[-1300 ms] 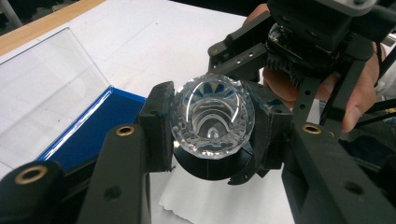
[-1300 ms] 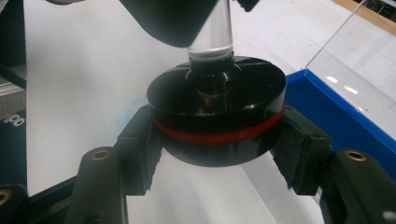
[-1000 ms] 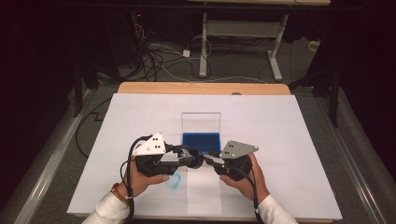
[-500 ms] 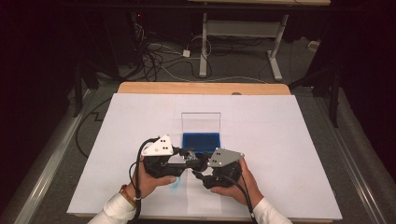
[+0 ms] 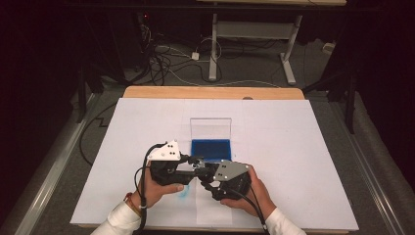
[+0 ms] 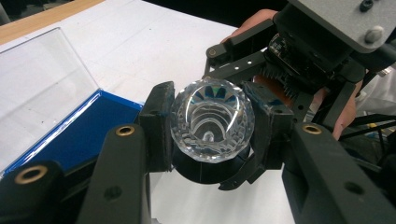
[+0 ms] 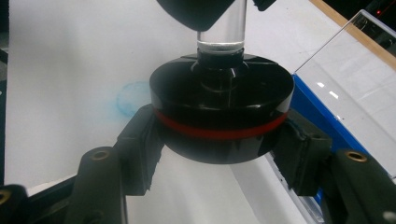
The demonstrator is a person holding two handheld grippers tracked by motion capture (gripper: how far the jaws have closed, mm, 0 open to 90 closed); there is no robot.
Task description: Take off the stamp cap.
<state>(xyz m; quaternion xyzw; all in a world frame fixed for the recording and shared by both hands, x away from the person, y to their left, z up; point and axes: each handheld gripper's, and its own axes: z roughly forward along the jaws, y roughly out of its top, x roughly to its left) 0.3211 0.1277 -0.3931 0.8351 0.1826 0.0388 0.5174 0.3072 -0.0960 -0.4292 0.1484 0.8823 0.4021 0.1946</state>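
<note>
left gripper (image 5: 195,164): clamped on the faceted clear knob (image 6: 212,119), 1 pad each side; held above the surface (image 5: 293,142)
right gripper (image 5: 208,175): jaws just closed in, now clamped on the black disc (image 7: 222,114), pads on its rim at left and right
knob: clear cut-glass head, facing the left gripper view's camera, between the 2 left pads
stem (image 7: 220,32): clear cylinder, joins the disc at its centre hub, runs up toward the left gripper at the top of the right gripper view
disc: round, black, red band (image 7: 219,133) round the edge; lifted off the surface, held roughly level
position: both grippers meet tip to tip at the near middle of the surface, just in front of the case (image 5: 211,149)
case: blue tray (image 6: 79,135), clear lid (image 5: 211,128) standing upright at its far edge; tray lining bare where visible
case vs grippers: just beside, tray's near edge close to the left gripper's tips; contact cannot be told
surface: white sheet over a wooden top (image 5: 210,92); faint blue smudge (image 7: 133,100) on the sheet near the disc
hands: left hand (image 5: 156,188) and right hand (image 5: 252,193) come in from the near edge, white sleeves at both wrists
floor: cables (image 5: 166,58) and a desk frame (image 5: 249,32) beyond the far edge
</note>
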